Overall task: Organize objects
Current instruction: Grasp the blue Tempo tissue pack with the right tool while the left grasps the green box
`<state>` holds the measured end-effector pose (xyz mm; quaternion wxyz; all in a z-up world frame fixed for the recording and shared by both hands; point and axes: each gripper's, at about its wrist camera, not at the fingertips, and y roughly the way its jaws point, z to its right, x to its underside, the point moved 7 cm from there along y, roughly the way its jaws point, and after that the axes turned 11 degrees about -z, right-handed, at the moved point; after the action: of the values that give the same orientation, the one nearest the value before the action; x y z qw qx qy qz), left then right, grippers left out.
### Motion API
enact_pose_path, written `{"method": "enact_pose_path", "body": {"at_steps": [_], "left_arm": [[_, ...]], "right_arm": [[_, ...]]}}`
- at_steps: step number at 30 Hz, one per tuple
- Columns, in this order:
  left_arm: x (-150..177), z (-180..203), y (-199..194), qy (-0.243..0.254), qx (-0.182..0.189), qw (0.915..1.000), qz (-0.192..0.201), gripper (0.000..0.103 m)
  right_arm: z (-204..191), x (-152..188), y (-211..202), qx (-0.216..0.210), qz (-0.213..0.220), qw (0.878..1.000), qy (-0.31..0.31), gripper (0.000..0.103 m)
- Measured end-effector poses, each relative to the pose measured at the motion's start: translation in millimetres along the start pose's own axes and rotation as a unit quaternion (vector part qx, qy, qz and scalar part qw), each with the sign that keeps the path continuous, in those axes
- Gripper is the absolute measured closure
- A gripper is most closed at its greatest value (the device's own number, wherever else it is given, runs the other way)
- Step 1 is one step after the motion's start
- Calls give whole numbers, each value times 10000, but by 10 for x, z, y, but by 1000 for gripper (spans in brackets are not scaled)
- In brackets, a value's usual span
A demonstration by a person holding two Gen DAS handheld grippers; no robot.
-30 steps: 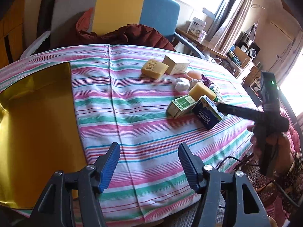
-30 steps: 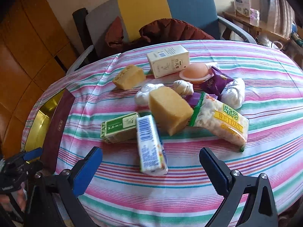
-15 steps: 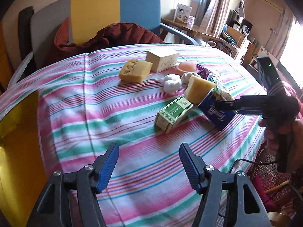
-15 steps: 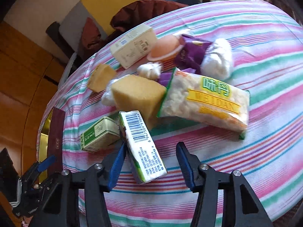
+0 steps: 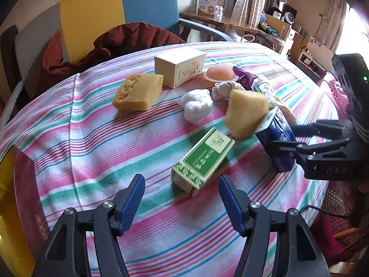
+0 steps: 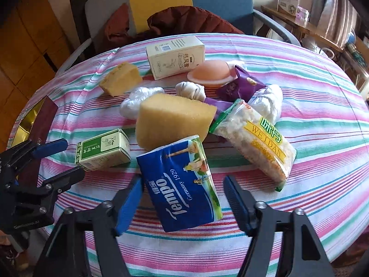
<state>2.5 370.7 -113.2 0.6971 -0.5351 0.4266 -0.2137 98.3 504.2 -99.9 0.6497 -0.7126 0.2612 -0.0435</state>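
Observation:
A blue Tempo tissue pack [image 6: 184, 184] sits tilted between the blue pads of my right gripper [image 6: 184, 194], whose jaws are closing on its sides. In the left wrist view the same pack [image 5: 276, 143] stands on end in that gripper [image 5: 286, 136], leaning on a yellow sponge [image 5: 246, 113]. My left gripper [image 5: 182, 198] is open and hovers just short of a green box [image 5: 203, 159] lying flat on the striped tablecloth [image 5: 92, 143]. From the right wrist camera, the left gripper [image 6: 62, 161] is at the far left beside the green box [image 6: 103, 150].
Further back lie a second sponge [image 5: 138, 94], a cream carton [image 5: 180, 65], white wrapped bundles [image 5: 198, 106], a pink dish [image 6: 212, 71], purple packets [image 6: 244, 85] and a snack bag [image 6: 258, 143]. A gold tray [image 5: 7, 207] with a dark red wall [image 5: 25, 196] is at the left. A chair [image 5: 120, 11] stands behind.
My right gripper has closed from wide open around the tissue pack and tipped it up off the cloth. My left gripper has swung from the gold tray over to the green box.

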Motion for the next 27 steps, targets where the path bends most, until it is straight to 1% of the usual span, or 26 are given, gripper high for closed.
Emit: {"method": "enact_pose_path", "body": {"at_steps": [4,6,8,10,11,12,13,14,15,19,20,23,27], "left_arm": [[-88,76,74,167,-2,9999,21,36],[-116,105,116,242,-6,9997,16,36],[-140,123,152,347,-110,9993,35,36],[-166,142,211,471,-206,9987,33,36],[-170,157,251,528,-201,9984,11,38],[-168,165,272,562,-169,9983,24,41],[-161,170,295,588,-129,9982,25,53],[-145,174,336,588,-104,9982,-31,56],[-132,174,328,582,-108,9982,56,57],[-59,131,286,471,-56,9988,146,71],[-36,114,273,404,-35,9991,160,73],[74,54,214,183,78,9996,202,73],[184,18,116,-7,129,9997,213,73]], "right_arm": [[-8,6,1,-187,-43,9998,71,47],[-53,26,7,-576,-133,9981,143,47],[-102,59,22,-923,-251,9952,190,47],[-140,99,56,-1008,-375,9941,153,49],[-162,118,80,-1035,-456,9935,116,50],[-190,143,105,-1109,-535,9924,77,50],[-215,164,125,-1176,-580,9913,68,50],[-230,169,130,-1178,-596,9912,53,50],[-246,170,128,-1127,-586,9919,6,50],[-240,157,156,-1051,-597,9927,-9,50],[-245,156,160,-1029,-597,9929,-24,50],[-275,160,170,-857,-567,9946,-149,50],[-311,164,183,-590,-502,9964,-354,50]]}}
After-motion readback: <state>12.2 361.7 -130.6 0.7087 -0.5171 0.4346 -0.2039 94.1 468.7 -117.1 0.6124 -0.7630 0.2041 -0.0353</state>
